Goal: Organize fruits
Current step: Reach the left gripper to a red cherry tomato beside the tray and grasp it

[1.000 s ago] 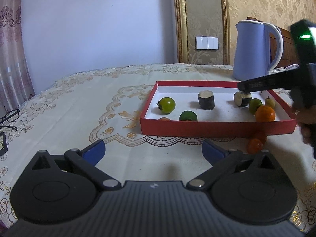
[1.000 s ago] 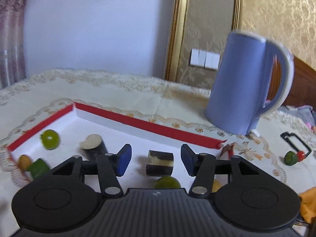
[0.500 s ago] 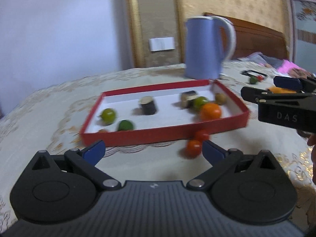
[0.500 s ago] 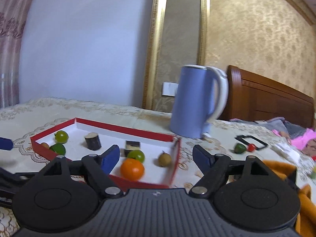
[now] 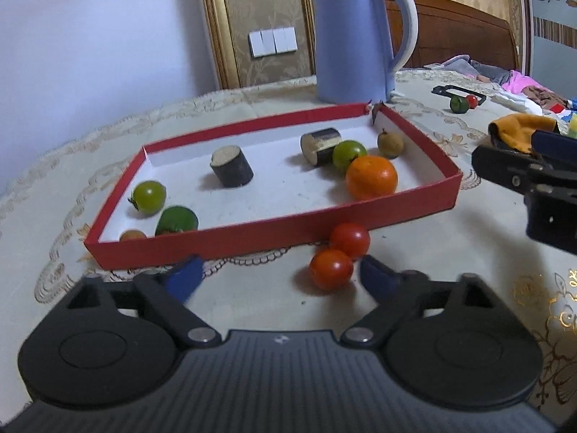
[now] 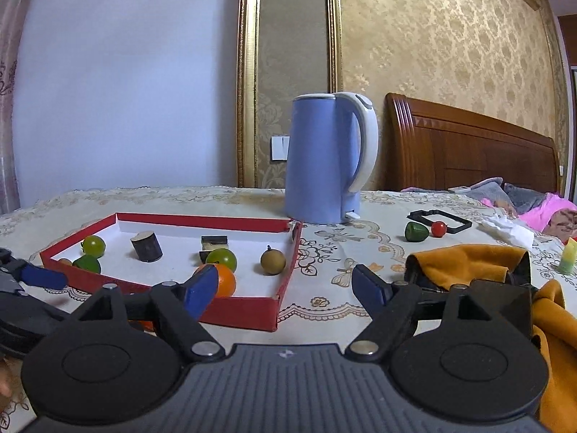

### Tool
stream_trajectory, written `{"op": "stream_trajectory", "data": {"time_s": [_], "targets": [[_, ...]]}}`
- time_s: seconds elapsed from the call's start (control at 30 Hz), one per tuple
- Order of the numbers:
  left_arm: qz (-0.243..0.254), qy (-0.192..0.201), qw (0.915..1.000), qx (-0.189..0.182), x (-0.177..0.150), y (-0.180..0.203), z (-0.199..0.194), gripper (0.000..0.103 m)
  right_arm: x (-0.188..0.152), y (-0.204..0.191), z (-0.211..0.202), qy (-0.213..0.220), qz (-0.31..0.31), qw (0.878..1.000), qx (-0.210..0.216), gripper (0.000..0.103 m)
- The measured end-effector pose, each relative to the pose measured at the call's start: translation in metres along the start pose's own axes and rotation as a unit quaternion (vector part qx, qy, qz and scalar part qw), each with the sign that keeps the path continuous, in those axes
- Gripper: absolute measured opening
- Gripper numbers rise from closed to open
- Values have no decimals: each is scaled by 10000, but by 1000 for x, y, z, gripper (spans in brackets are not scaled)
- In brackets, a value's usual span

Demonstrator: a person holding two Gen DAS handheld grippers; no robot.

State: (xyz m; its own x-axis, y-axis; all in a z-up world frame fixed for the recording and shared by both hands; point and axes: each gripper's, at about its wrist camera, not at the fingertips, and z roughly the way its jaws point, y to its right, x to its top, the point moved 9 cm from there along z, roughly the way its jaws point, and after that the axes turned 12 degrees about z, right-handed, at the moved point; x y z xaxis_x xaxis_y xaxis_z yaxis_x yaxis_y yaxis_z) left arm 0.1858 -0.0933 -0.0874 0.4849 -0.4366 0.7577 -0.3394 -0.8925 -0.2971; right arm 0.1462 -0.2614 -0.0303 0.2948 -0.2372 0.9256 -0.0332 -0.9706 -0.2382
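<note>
Left gripper [image 5: 279, 277]: jaws wide and closing, nothing pressed by the blue pads. Two red tomatoes are seen on the tablecloth just ahead. The nearer tomato [image 5: 331, 269] lies between the fingertips, close to the right-hand pad, with no contact that can be made out. The farther tomato [image 5: 349, 240] is set against the outer wall of the red tray [image 5: 252, 236].

Right gripper [image 6: 285, 287]: jaws held well apart, nothing held. It is pointed over the tray's near corner toward bare tablecloth [image 6: 324, 252].

Inside the tray, on its white floor:
- an orange [image 5: 371, 177] near the front wall
- a green fruit [image 5: 348, 155] just behind it
- a small brown fruit [image 5: 390, 143] toward the far corner
- two dark cut cylinders [image 5: 232, 166], well apart
- at the other end, a green tomato [image 5: 148, 197], a darker green fruit [image 5: 176, 220] and a small orange piece [image 5: 132, 235], half hidden by the wall

Beyond the tray a blue kettle [image 6: 324, 160] is stood upright. Further out, a green fruit [image 6: 416, 231] and a small red one [image 6: 438, 229] are seen beside a black frame [image 6: 438, 218]. An orange cloth [image 6: 465, 263] is bunched close to the right gripper.
</note>
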Motion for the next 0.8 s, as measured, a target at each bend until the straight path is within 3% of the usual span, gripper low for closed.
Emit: {"op": "stream_trajectory", "data": {"time_s": [0.13, 0.27, 0.5, 0.63, 0.8], "targets": [[-133, 108, 9996, -212, -2, -6, -5, 80, 0, -2, -1, 9, -4, 10000, 29, 81], [58, 156, 9984, -541, 1, 4, -3, 68, -3, -5, 1, -48, -116, 9999, 0, 81], [-92, 107, 9939, -1090, 4, 13, 6, 25, -4, -7, -1, -49, -124, 9999, 0, 81], [-320, 127, 9919, -1223, 2, 4, -1, 25, -4, -8, -2, -92, -146, 9998, 26, 81], [-477, 358, 9960, -666, -4, -25, -22, 25, -11, -25, -2, -395, -253, 9983, 357, 81]]}}
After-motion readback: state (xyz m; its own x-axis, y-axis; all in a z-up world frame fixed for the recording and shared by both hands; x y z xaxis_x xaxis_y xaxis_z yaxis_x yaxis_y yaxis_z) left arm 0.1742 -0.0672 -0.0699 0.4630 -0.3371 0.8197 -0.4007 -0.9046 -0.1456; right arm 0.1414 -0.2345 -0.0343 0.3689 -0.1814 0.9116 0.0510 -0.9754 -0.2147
